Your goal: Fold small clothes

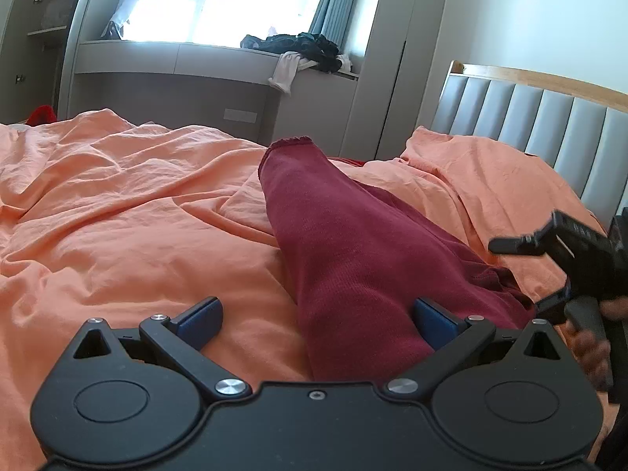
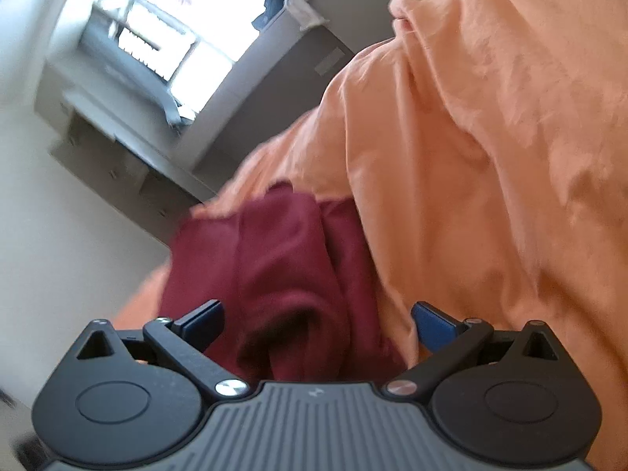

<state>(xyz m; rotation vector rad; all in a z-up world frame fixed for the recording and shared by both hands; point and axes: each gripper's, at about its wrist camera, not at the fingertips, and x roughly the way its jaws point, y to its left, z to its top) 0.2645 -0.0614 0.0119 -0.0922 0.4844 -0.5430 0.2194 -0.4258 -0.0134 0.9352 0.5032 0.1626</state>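
We see the dark red garment (image 1: 353,259) lying lengthwise on the orange bedsheet (image 1: 117,216), running from frame centre to bottom. Our left claw (image 1: 318,320) stands apart, straddling its near end; our right claw (image 2: 318,324) likewise gapes over bunched folds.

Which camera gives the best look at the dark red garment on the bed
The left wrist view. There the dark red garment lies stretched across the orange sheet, sharp, its frayed far end visible. The right wrist view shows only a blurred, bunched part between the open fingers.
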